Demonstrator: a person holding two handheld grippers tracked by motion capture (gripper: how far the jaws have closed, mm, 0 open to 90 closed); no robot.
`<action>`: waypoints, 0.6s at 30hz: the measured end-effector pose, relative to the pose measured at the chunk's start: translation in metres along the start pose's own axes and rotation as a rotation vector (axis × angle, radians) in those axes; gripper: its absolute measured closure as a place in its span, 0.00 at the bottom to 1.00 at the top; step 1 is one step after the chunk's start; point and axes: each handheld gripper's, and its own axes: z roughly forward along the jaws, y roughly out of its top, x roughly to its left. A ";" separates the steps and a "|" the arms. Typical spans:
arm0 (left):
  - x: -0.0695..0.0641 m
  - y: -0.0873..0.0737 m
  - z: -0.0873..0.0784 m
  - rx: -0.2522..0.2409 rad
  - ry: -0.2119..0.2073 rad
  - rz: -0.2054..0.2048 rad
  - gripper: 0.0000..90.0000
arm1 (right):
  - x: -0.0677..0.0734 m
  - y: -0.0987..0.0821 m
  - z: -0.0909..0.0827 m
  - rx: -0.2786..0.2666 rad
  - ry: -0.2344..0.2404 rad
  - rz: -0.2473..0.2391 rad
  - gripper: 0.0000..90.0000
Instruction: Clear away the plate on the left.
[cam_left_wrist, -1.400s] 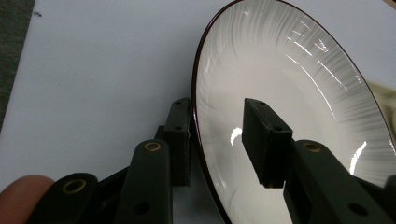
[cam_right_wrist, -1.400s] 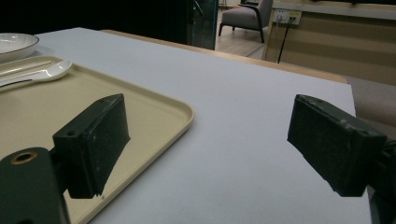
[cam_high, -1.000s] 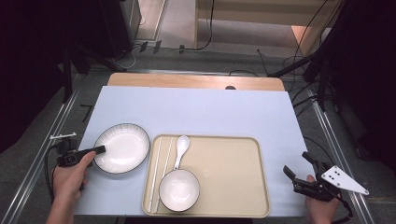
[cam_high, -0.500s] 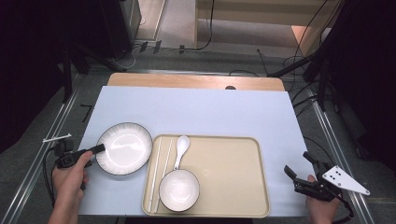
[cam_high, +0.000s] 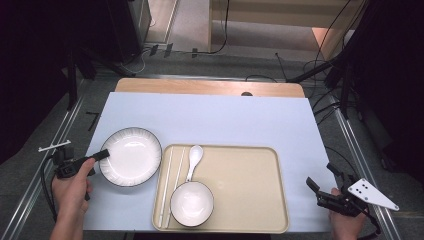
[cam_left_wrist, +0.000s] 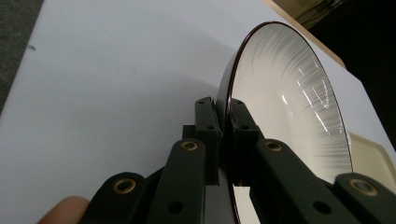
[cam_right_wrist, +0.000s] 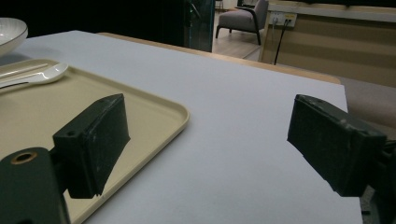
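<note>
We've got the left gripper (cam_high: 100, 155) clamped on the near-left rim of the white plate (cam_high: 131, 156), w/ jaws having just closed onto it; in the left gripper view the dark rim of the plate (cam_left_wrist: 289, 98) sits pinched between the two black jaws, one pad on the outside, one on the inner face. Plate lies on the table (cam_high: 225, 120), left part, just beside the left edge of the beige tray (cam_high: 245, 190), apart from it by a thin gap. On the tray: chopsticks (cam_high: 169, 186) along its left side, a white spoon (cam_high: 194, 160) next to them, and a small white bowl (cam_high: 191, 203) at the near-left corner, spoon handle reaching the bowl's rim. Our right gripper (cam_high: 322, 190) rests at the table's near-right edge, jaws wide apart w/ nothing between them; in the right gripper view the right gripper (cam_right_wrist: 205, 140) looks past the tray's corner (cam_right_wrist: 180, 114) over bare table, spoon (cam_right_wrist: 35, 73) far left.
</note>
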 end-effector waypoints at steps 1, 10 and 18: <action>-0.001 0.001 -0.001 -0.002 -0.002 0.006 0.96 | 0.000 0.000 0.000 0.000 0.000 0.001 0.14; -0.011 0.010 -0.005 -0.021 -0.033 0.026 0.96 | 0.001 0.000 0.000 0.000 0.002 -0.004 0.15; -0.027 0.015 -0.002 -0.016 -0.056 0.059 0.96 | 0.000 0.000 0.000 0.000 0.000 -0.002 0.15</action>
